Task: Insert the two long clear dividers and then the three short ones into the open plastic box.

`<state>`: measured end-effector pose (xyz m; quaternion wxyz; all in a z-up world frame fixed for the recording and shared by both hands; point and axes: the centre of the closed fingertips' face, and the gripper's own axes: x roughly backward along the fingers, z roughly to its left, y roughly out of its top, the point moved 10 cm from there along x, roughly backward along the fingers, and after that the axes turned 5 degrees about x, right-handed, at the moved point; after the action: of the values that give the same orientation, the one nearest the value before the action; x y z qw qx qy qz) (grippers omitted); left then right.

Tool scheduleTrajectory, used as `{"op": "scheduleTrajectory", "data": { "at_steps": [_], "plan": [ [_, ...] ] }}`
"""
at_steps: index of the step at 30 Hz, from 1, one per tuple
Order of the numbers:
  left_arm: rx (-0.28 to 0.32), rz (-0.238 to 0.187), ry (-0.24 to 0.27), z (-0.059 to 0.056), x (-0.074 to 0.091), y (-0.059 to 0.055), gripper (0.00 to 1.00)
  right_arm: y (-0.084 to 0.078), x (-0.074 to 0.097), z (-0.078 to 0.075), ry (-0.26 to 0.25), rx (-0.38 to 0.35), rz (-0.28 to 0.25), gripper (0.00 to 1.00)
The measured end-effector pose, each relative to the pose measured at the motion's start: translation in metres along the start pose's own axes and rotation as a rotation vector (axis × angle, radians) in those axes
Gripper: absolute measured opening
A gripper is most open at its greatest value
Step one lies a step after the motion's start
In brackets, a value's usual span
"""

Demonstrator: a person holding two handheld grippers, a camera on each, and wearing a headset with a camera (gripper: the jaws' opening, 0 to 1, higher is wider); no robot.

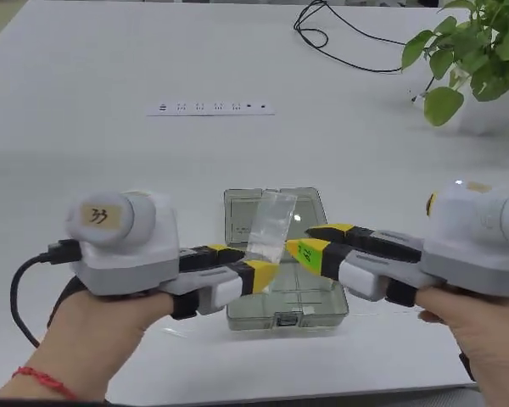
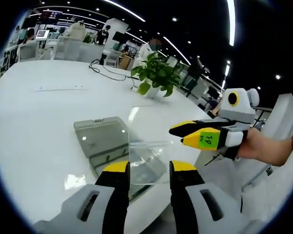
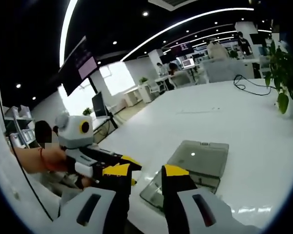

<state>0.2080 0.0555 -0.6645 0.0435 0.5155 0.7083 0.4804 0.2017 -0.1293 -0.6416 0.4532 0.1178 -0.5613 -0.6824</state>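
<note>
Head view: looks down on an open box (image 1: pixel 318 298) of smoky clear plastic near the middle of the bench's (image 1: pixel 110 144) near edge, with its lid (image 1: pixel 237 212) laid back toward the far side; finds the left claw (image 1: pixel 253 261) reaching in from the left above the box, clamped on the lower end of a clear divider (image 1: pixel 271 222); divider in the air, tilted up and away, upper end over the lid; right claw (image 1: pixel 299 238) reaching in from the right, tip just beside the divider's right edge; cannot tell whether touching; jaws drawn close together, nothing between them.

Left gripper view: shows the divider (image 2: pixel 146 146) standing between the left claw's (image 2: pixel 149 168) own yellow tips, the box (image 2: pixel 100 139) beyond it, the right claw (image 2: pixel 177 136) off to the right.

Right gripper view: shows the box (image 3: pixel 200 158) ahead past the right claw (image 3: pixel 146 170), the left claw (image 3: pixel 129 168) at the left.

Far side of the bench in the head view: a white strip (image 1: pixel 210 108) toward the middle, a black cable (image 1: pixel 339 38) looping near the far edge, a leafy plant (image 1: pixel 471 51) at the far right corner.
</note>
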Motion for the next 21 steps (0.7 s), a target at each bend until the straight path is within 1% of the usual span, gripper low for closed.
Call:
{"op": "scheduleTrajectory", "data": {
  "at_steps": [1, 3, 7, 8, 11, 17, 21],
  "plan": [
    [-0.01, 0.0, -0.003, -0.0024, -0.001, 0.0, 0.3, -0.001, -0.0007, 0.0, -0.002, -0.006, 0.002, 0.25],
    [-0.022, 0.0, -0.003, -0.0032, -0.0018, -0.0003, 0.3, -0.0025, -0.0021, 0.0005, -0.008, -0.019, 0.01, 0.23],
    [-0.027, -0.003, -0.013, -0.0065, -0.0026, -0.0007, 0.3, -0.0053, -0.0038, 0.002, -0.014, -0.042, 0.018, 0.18],
    [-0.031, -0.002, -0.015, -0.0064, -0.0029, -0.0005, 0.3, -0.0059, -0.0043, 0.0018, -0.018, -0.056, 0.019, 0.17],
    [-0.045, 0.003, -0.015, -0.0068, -0.003, -0.0003, 0.3, -0.0061, -0.005, 0.0022, -0.026, -0.069, 0.018, 0.15],
    [-0.049, 0.005, -0.02, -0.0082, -0.0029, -0.0002, 0.3, -0.0065, -0.0071, 0.0045, -0.032, -0.089, 0.022, 0.12],
    [-0.048, 0.007, -0.018, -0.0087, -0.0035, -0.0006, 0.3, -0.007, -0.0074, 0.0046, -0.043, -0.109, 0.023, 0.08]
  ]
}}
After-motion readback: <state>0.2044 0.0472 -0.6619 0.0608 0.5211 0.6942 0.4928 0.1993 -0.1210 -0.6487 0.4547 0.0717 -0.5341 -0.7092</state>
